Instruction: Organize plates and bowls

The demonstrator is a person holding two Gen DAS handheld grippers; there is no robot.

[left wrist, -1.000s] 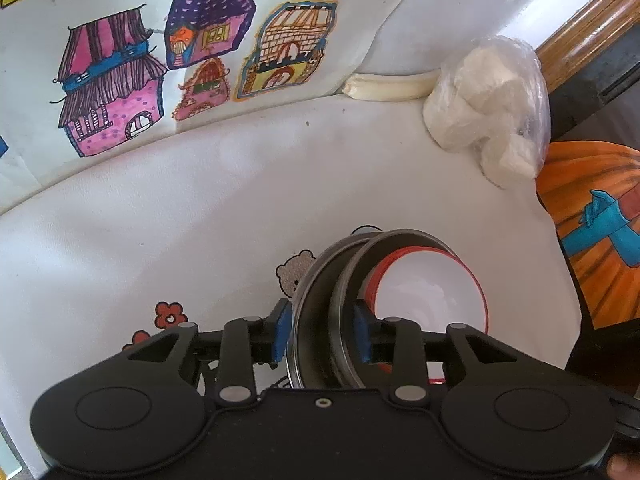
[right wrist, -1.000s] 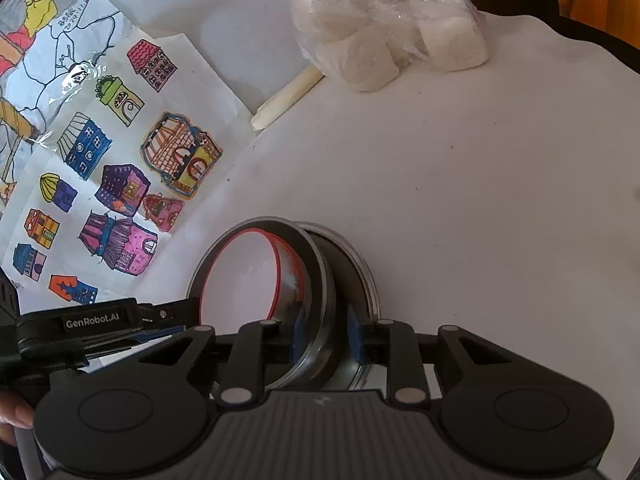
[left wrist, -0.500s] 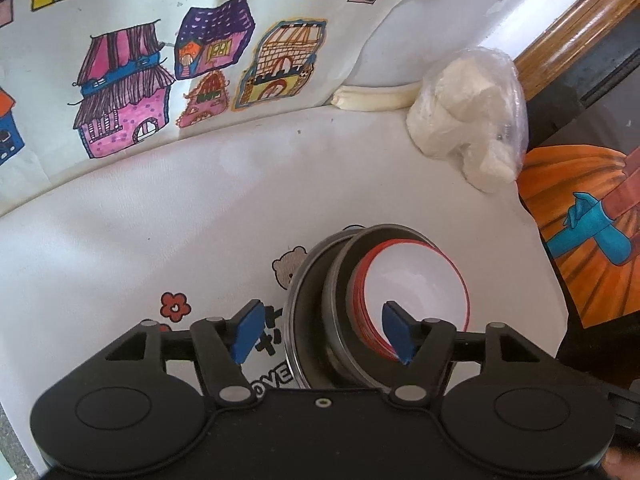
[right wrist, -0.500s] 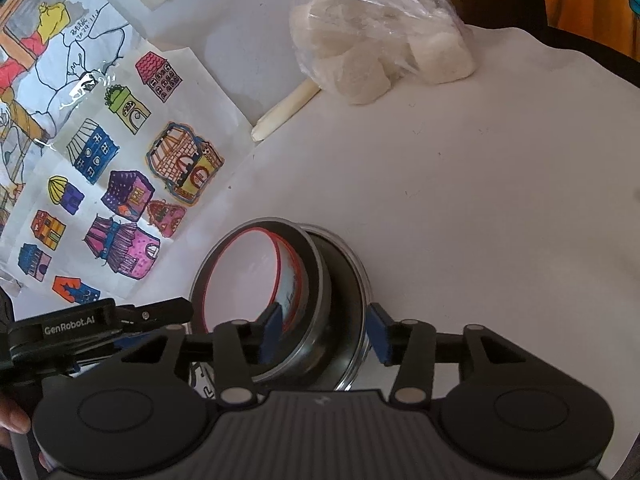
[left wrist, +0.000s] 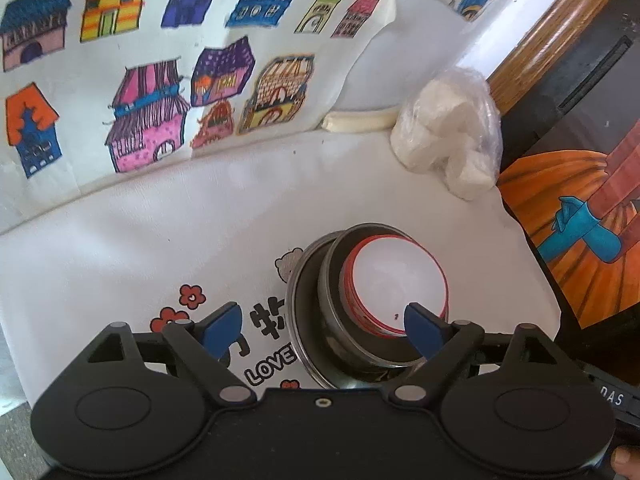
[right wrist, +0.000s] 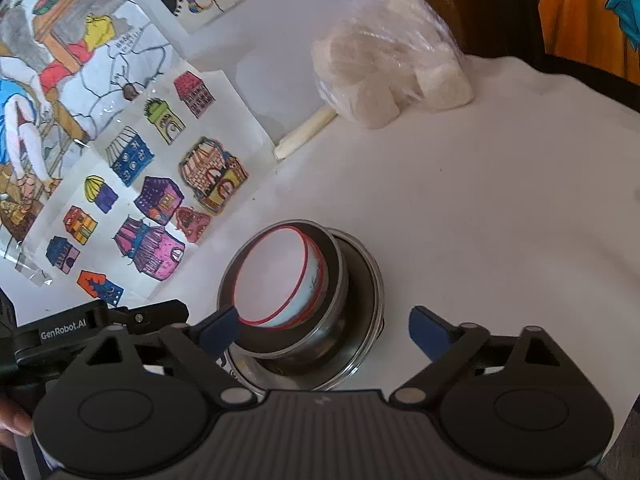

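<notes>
A nested stack stands on the white tablecloth: a white bowl with a red rim (left wrist: 396, 280) sits inside a smaller steel bowl (left wrist: 332, 300), which sits inside a wider steel bowl (left wrist: 300, 320). The stack also shows in the right wrist view, with the white bowl (right wrist: 272, 276) in the steel bowls (right wrist: 360, 292). My left gripper (left wrist: 322, 330) is open, its blue pads either side of the stack and pulled back from it. My right gripper (right wrist: 324, 330) is open and empty, just short of the stack.
A clear bag of white lumps (left wrist: 448, 148) and a pale stick (left wrist: 356, 122) lie at the back by the wall. Coloured house drawings (left wrist: 160, 80) hang on the wall. The table edge runs at the right, with an orange painting (left wrist: 580, 232) beyond. The left gripper's body (right wrist: 80, 332) is at my left.
Both grippers were shut on the steel bowls' rims a second ago. Both have opened wide and drawn back and up. The stack now stands free on the cloth.
</notes>
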